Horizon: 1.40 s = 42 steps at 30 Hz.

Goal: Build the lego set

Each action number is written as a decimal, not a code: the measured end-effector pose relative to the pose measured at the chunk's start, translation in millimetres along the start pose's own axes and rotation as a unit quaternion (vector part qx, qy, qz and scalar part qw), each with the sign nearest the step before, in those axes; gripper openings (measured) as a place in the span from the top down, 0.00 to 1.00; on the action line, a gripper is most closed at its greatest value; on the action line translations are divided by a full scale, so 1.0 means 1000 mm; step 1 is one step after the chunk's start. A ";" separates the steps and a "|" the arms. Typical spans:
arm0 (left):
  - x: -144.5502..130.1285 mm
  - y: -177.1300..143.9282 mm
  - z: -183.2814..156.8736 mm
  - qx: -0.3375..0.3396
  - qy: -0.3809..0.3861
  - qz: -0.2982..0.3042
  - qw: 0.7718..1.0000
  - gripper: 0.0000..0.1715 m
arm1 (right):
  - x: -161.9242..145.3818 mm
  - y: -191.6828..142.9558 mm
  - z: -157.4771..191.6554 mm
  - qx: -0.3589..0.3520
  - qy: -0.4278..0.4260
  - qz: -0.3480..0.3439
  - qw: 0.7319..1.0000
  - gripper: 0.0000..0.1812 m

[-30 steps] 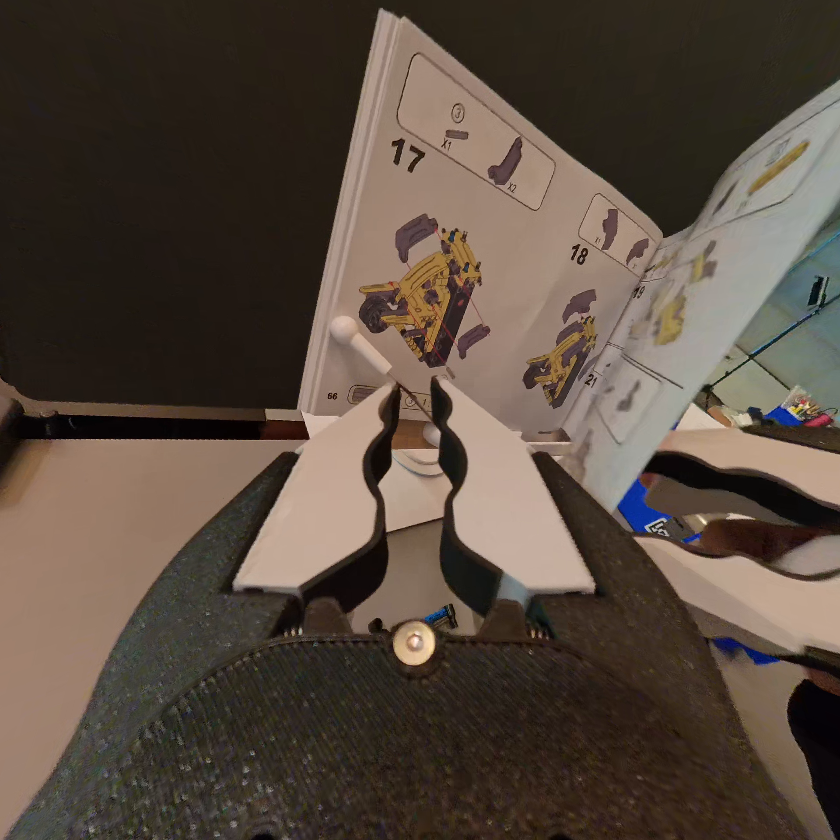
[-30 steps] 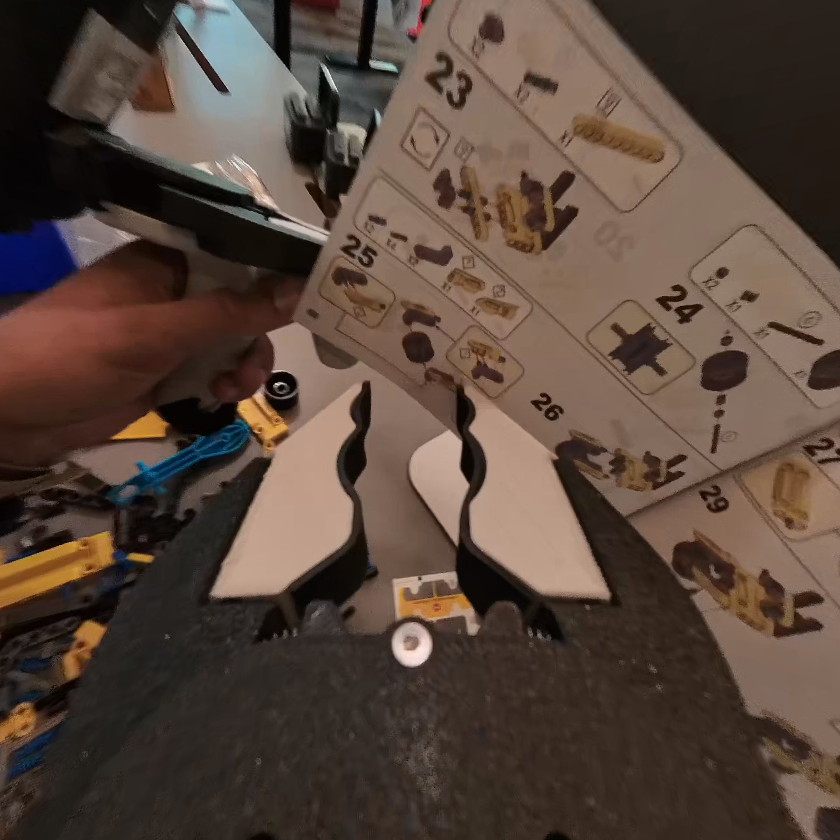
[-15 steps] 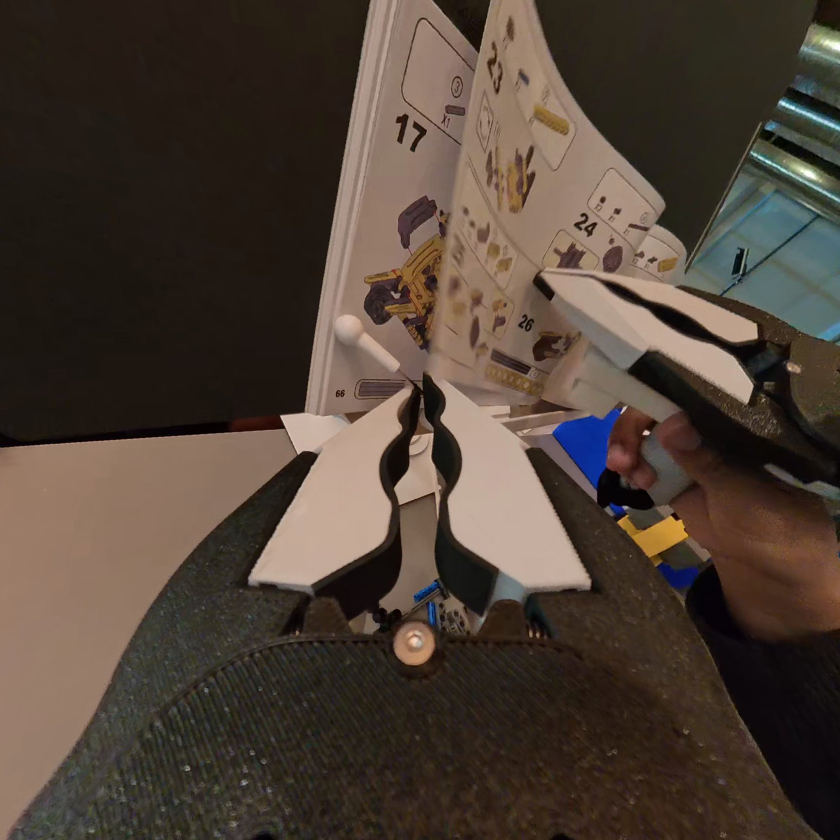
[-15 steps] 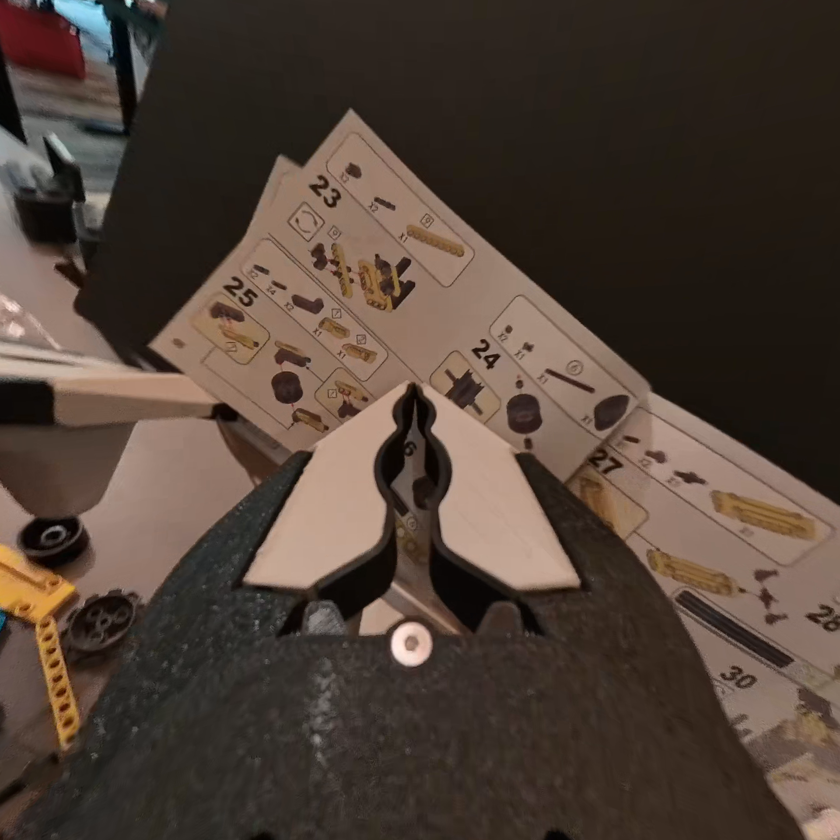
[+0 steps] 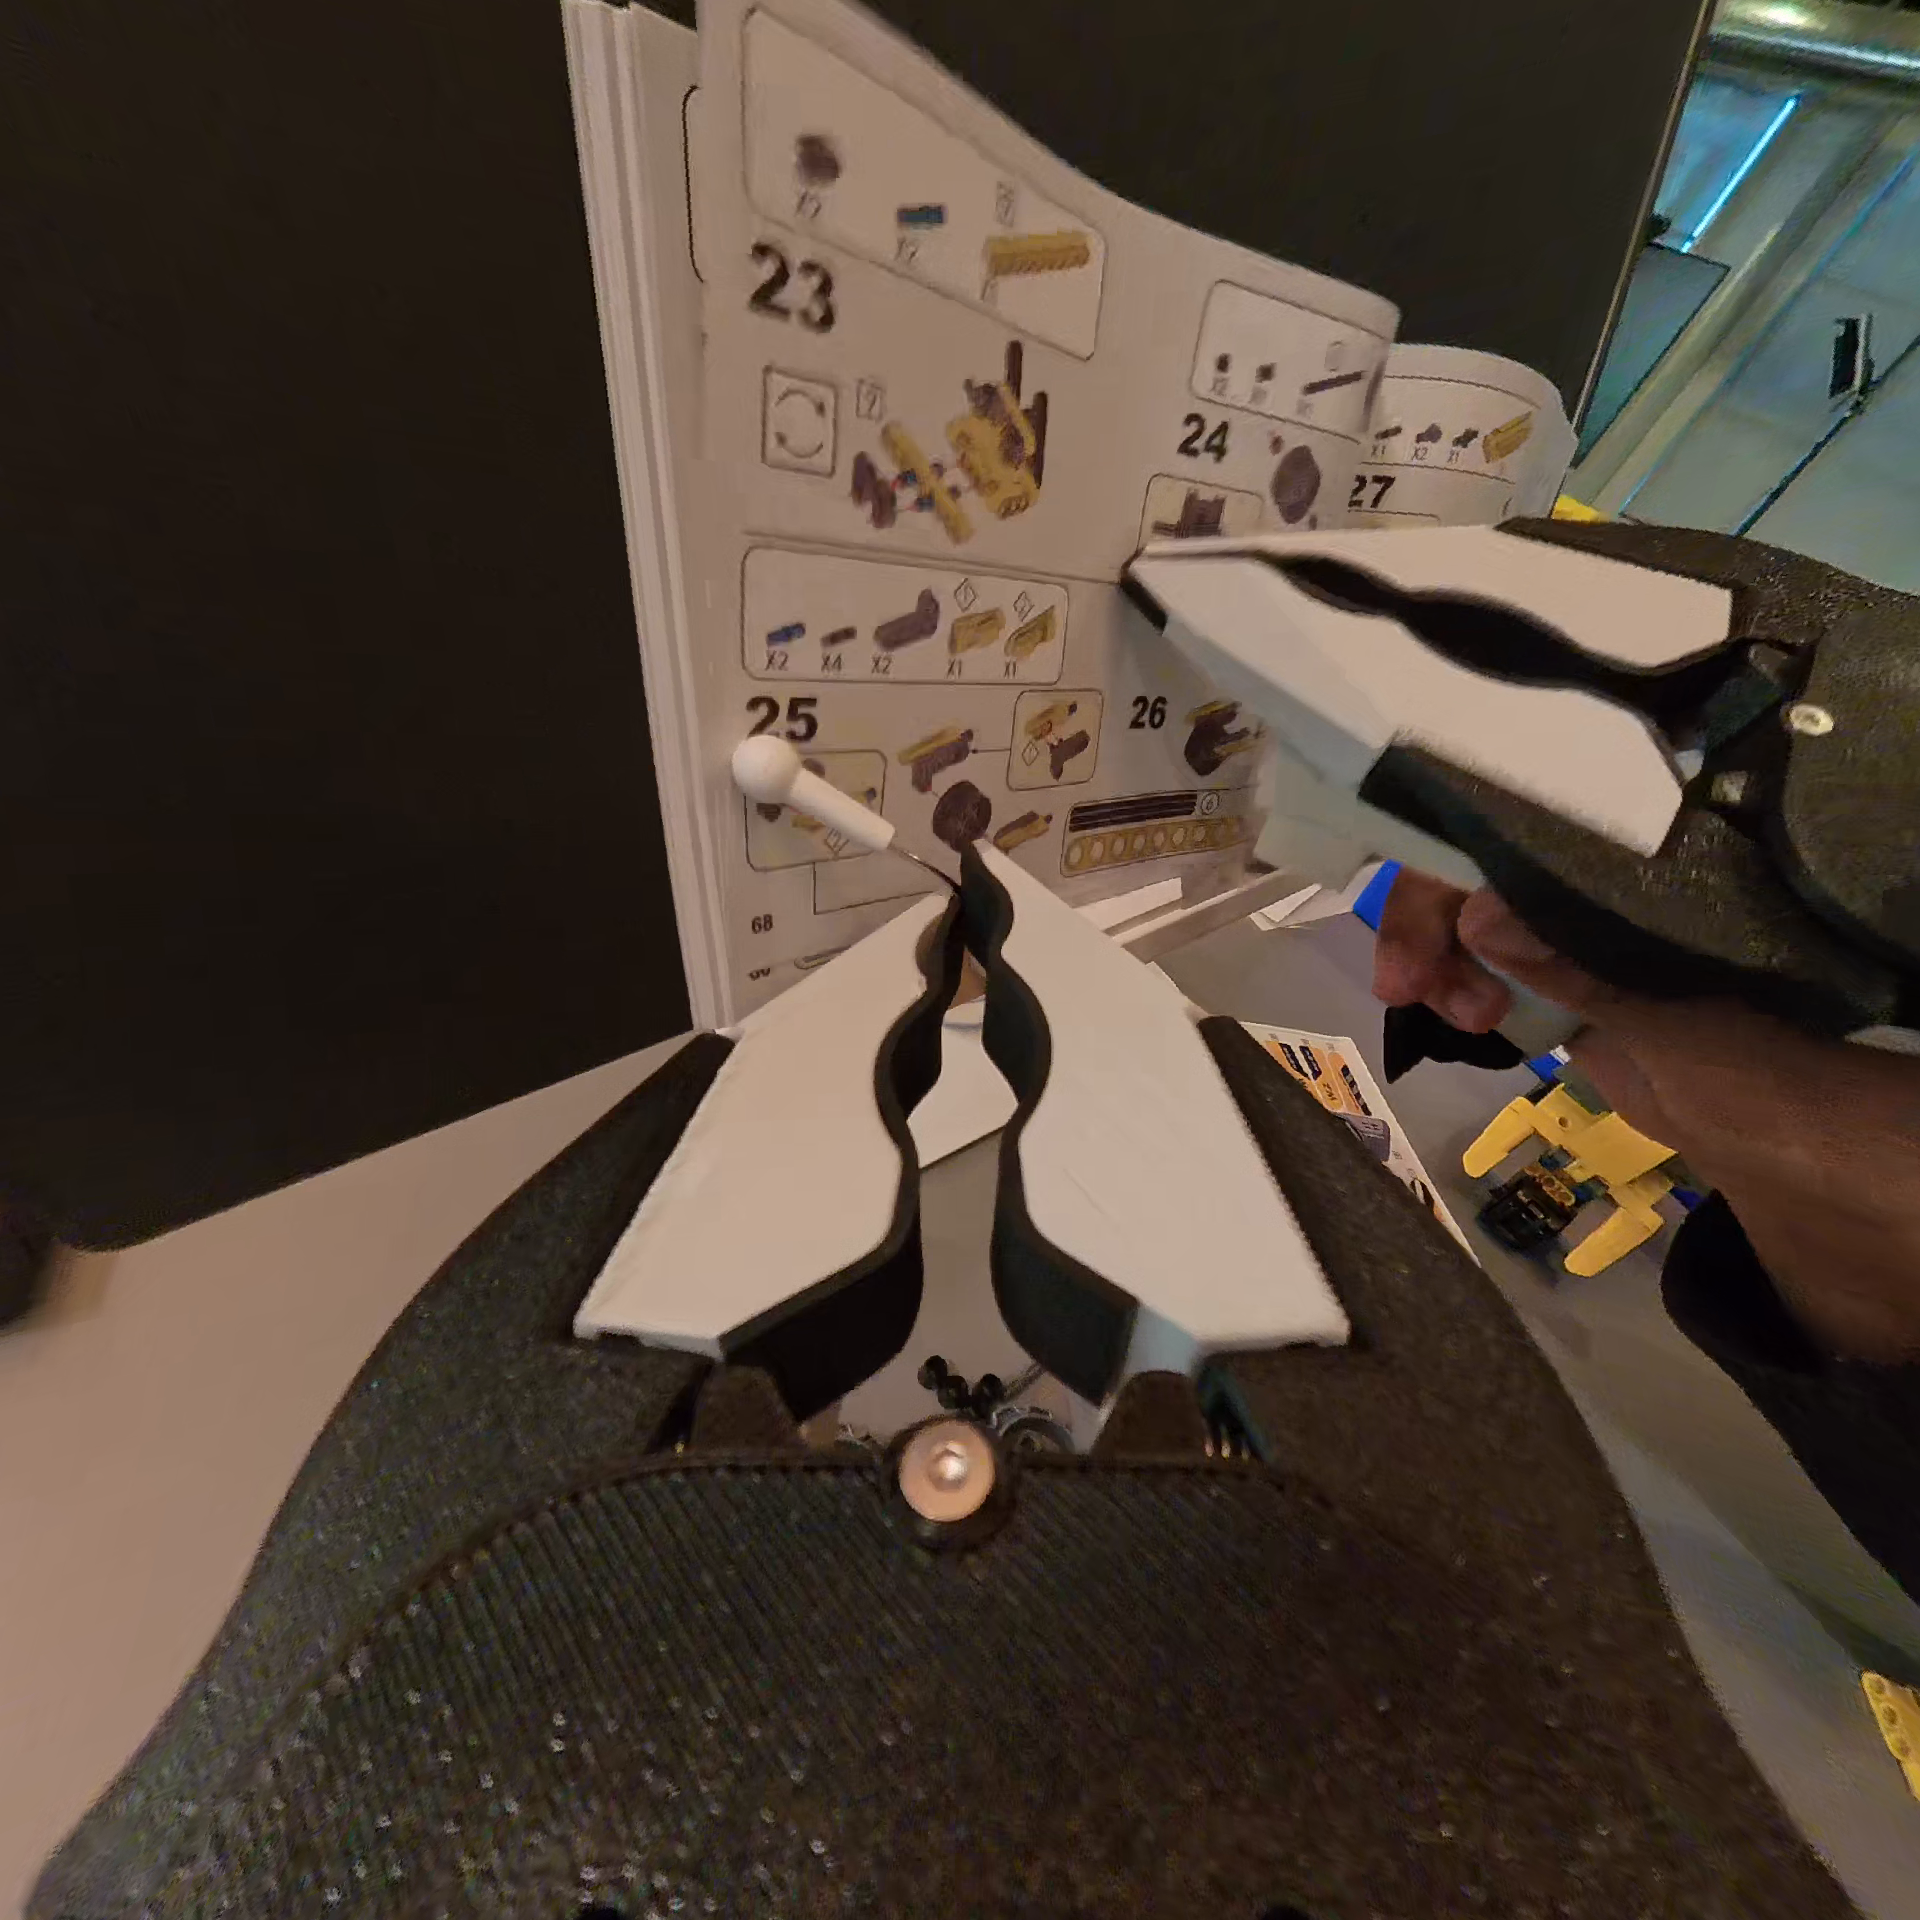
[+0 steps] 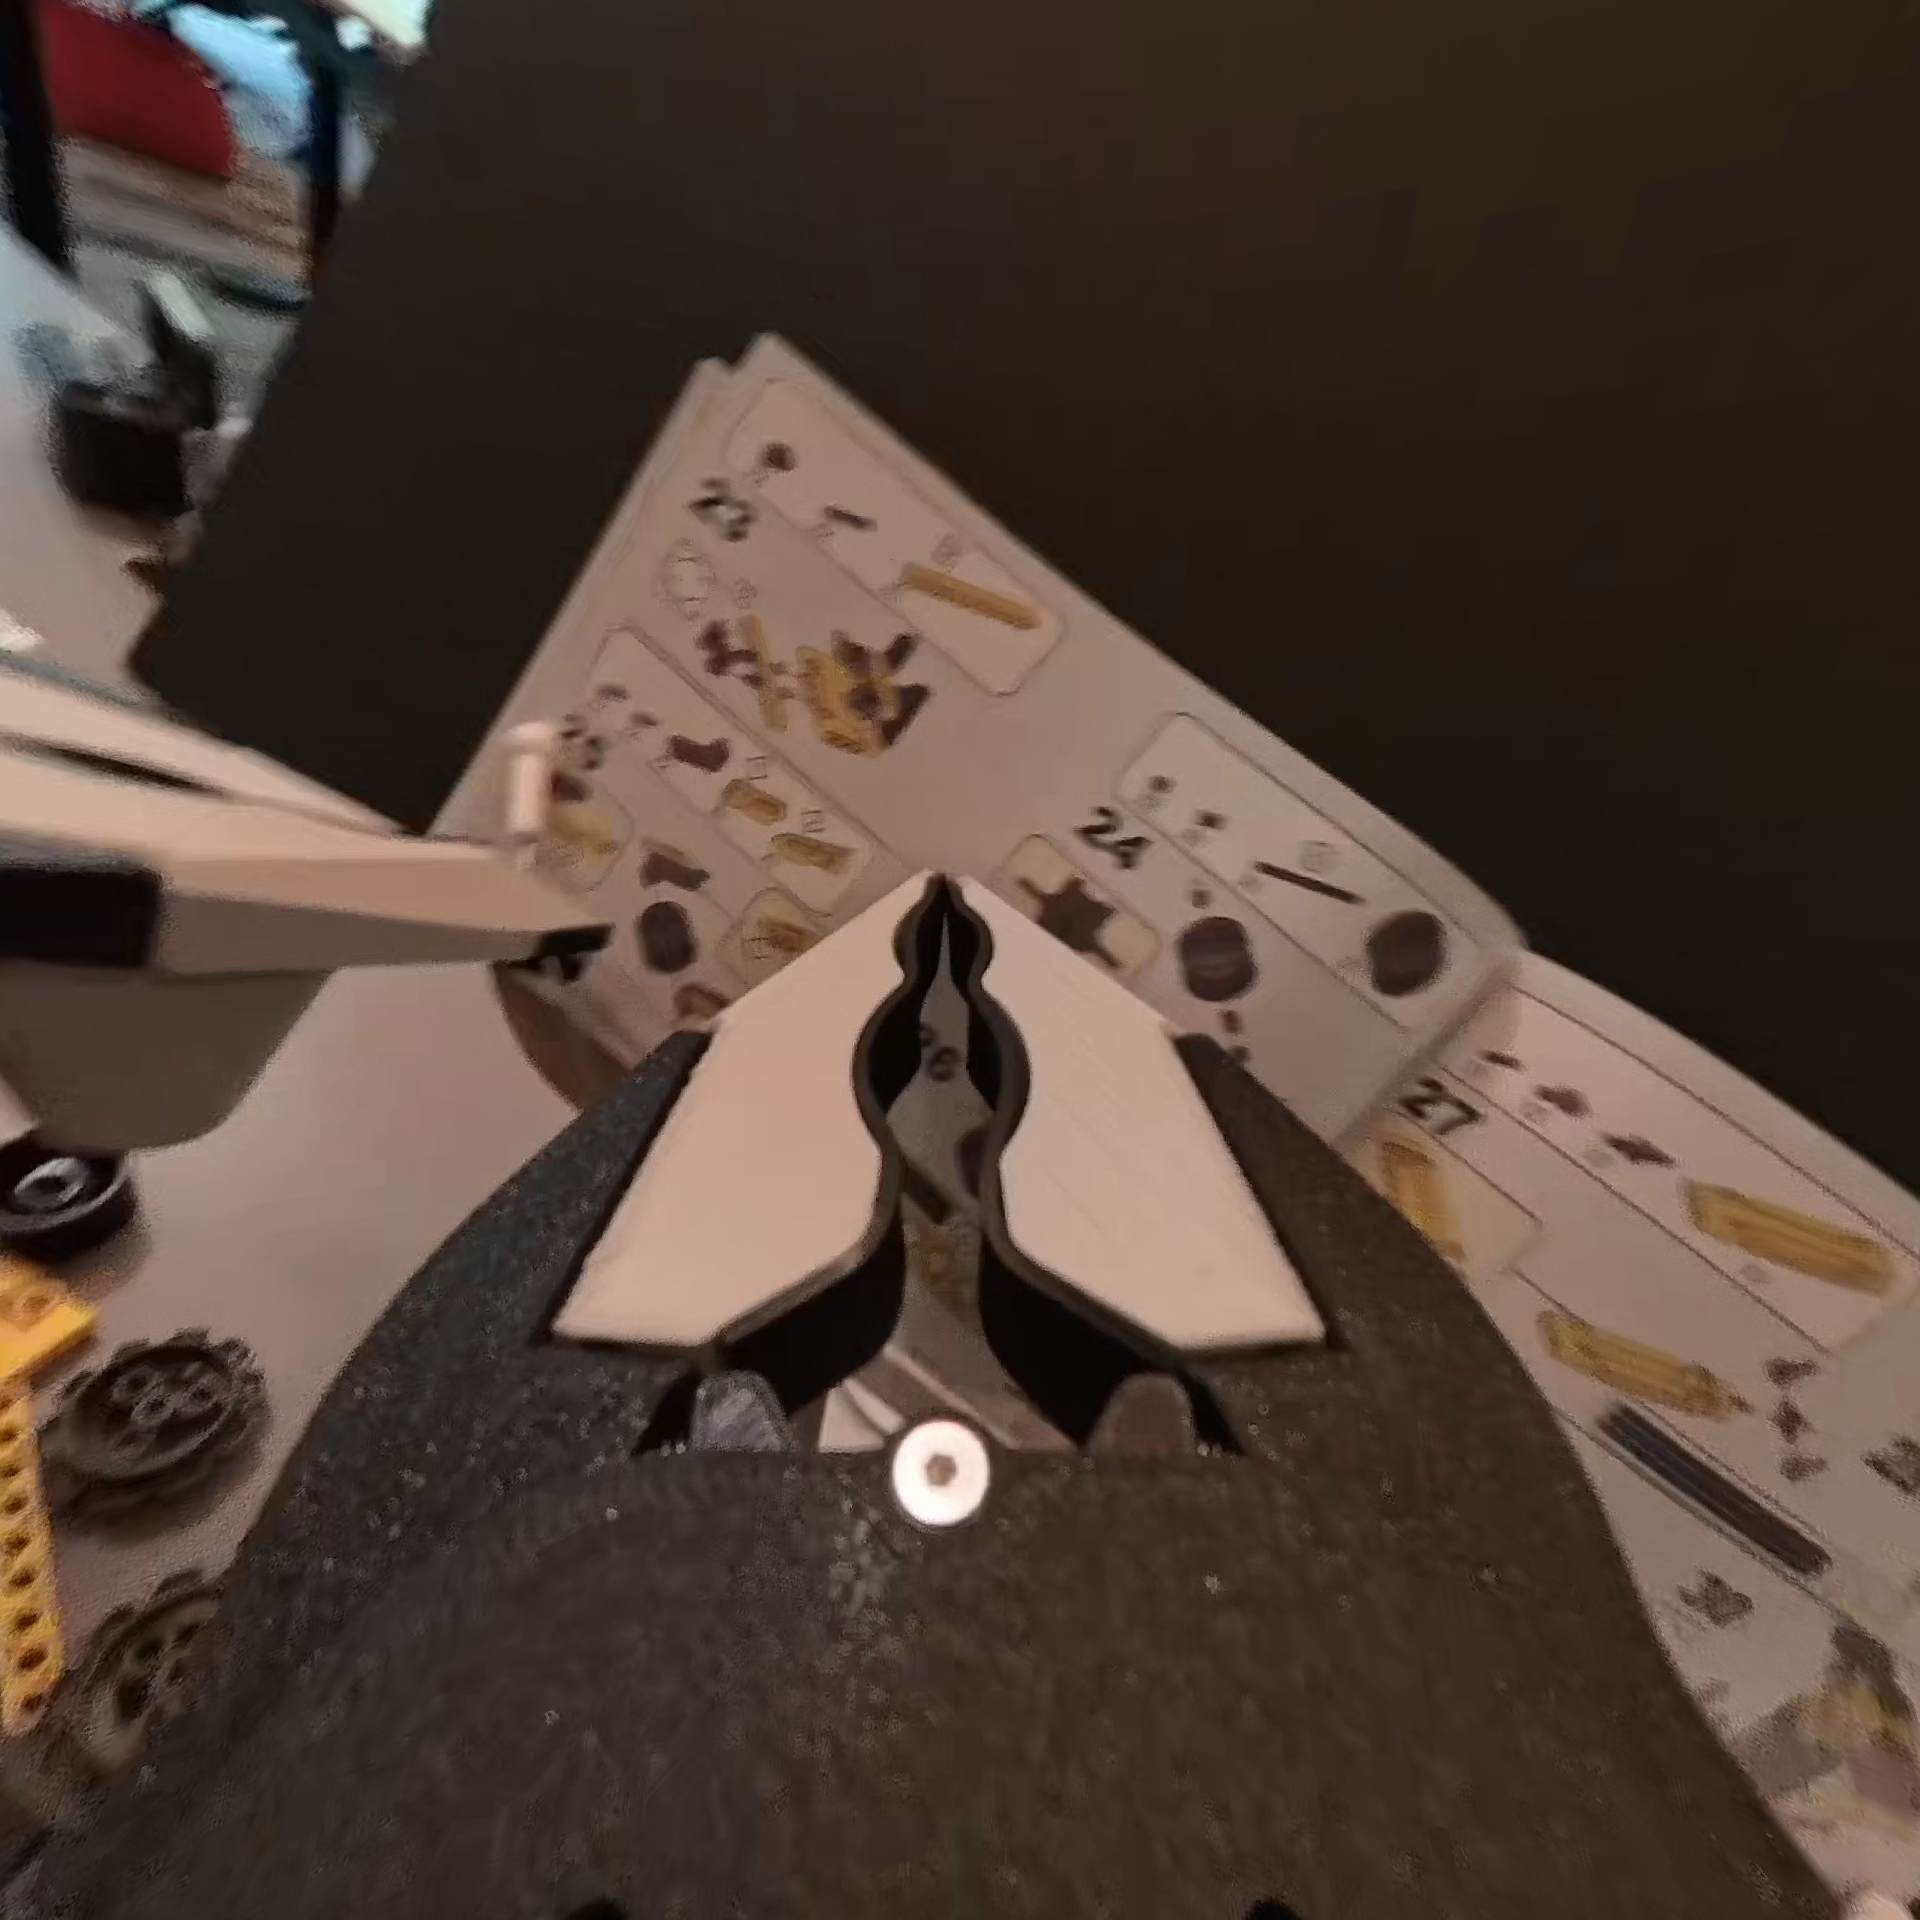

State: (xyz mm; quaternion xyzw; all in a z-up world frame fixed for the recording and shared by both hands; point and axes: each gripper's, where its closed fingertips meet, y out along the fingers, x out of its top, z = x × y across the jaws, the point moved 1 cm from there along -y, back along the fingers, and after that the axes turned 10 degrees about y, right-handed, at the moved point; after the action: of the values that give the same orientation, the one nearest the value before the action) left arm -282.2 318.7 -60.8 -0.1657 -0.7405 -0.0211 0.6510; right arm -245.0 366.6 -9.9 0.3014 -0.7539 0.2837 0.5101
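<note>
We had the left gripper with jaws pinched together on a thin wire stem ending in a white ball-headed pin, right against the lower corner of the open instruction booklet. The booklet stood upright against the dark backdrop, its far pages curling over. The right gripper had jaws clenched with nothing visibly between them, tips touching the right-hand page; hand on its grip. Paper is light, floppy and easy to crease, so best taken at a page edge near the bottom corner. Yellow brick subassembly and black gear wheels lay on the counter.
</note>
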 end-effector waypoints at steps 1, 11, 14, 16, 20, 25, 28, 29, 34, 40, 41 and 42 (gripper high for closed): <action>0.000 0.000 0.000 0.002 0.001 -0.001 1.000 1.00 | -0.003 0.000 0.010 0.025 -0.011 0.009 1.000 1.00; 0.001 0.000 -0.001 0.005 0.009 0.004 1.000 1.00 | -0.027 0.000 0.031 0.098 0.019 0.065 0.993 1.00; 0.003 0.001 -0.002 0.007 0.015 0.000 1.000 1.00 | -0.030 0.000 0.031 0.089 0.013 0.062 0.994 1.00; 0.003 0.001 -0.002 0.006 0.001 -0.002 1.000 1.00 | -0.030 0.000 0.032 0.079 0.000 0.061 0.995 1.00; 0.004 0.001 -0.003 -0.009 -0.031 -0.002 0.999 0.99 | -0.032 -0.007 0.034 0.090 -0.001 0.082 0.993 0.96; 0.015 -0.009 -0.015 -0.013 -0.038 0.000 0.999 0.80 | -0.023 -0.081 0.045 0.173 0.081 0.105 0.976 0.88; 0.033 -0.026 -0.025 -0.002 -0.015 -0.014 1.000 0.80 | -0.028 -0.163 0.063 0.237 0.137 0.103 0.956 0.88; 0.042 -0.033 -0.029 -0.002 -0.015 -0.024 1.000 0.79 | -0.033 -0.187 0.064 0.239 0.147 0.102 0.954 0.88; 0.091 -0.074 -0.070 -0.041 0.010 -0.098 0.994 0.78 | -0.074 -0.285 0.062 0.224 0.196 0.038 0.954 1.00; 0.057 -0.105 -0.142 -0.085 0.106 -0.063 0.989 0.80 | -0.099 -0.346 0.059 0.226 0.336 -0.001 0.914 1.00; 0.040 -0.112 -0.151 -0.084 0.124 -0.054 0.987 0.86 | -0.102 -0.350 0.066 0.236 0.339 -0.001 0.911 1.00; 0.023 -0.120 -0.159 -0.079 0.138 -0.052 0.986 0.92 | -0.107 -0.351 0.073 0.241 0.330 0.003 0.913 1.00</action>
State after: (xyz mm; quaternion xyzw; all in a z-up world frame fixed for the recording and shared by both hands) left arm -164.9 171.2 7.4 -0.1732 -0.6470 -0.1367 0.7299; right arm 4.5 99.4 -92.1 0.3021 -0.4524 0.5414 0.6411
